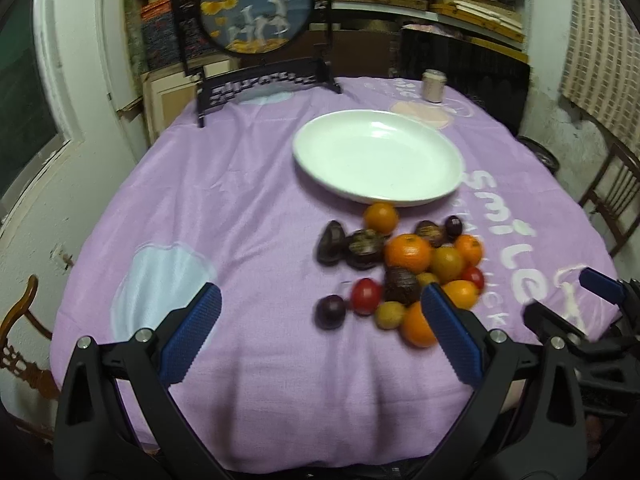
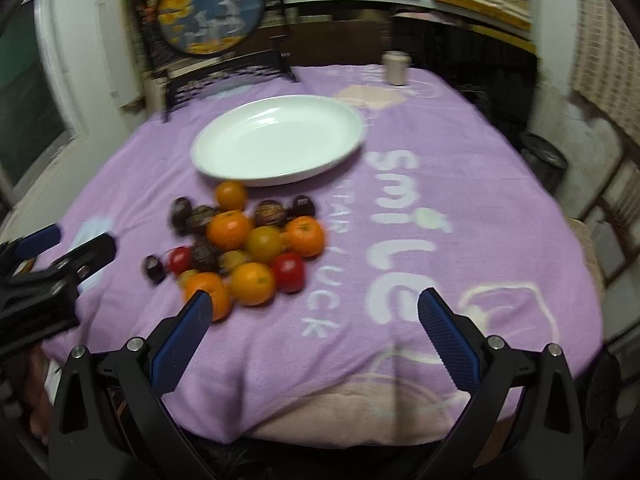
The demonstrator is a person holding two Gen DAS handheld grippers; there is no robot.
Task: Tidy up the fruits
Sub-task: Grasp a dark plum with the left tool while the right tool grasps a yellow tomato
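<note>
Counter draped in a purple cloth with white lettering. White plate, nothing on it, toward the far edge, just beyond the fruit pile. Fruit pile in a loose cluster between plate and near edge: oranges, dark wrinkled fruits, small red fruits, dull yellow ones and dark purple ones, most touching one another, the farthest orange just beside the plate rim. All fruit on the cloth, none on the plate. Left gripper over the near edge, jaws spread wide, blue pads bare, nothing between them; right-hand pad in front of the nearest orange in the left wrist view, contact impossible to tell. Right gripper also over the near edge, toward the near right corner, jaws spread wide and empty, its left pad overlapping the nearest orange in the right wrist view. Each gripper visible at the border of the other's view. Small pale jar near the far edge. Round painted screen on a black stand at the far left corner. Both views blurred, so finer surface detail of the fruit unclear.
</note>
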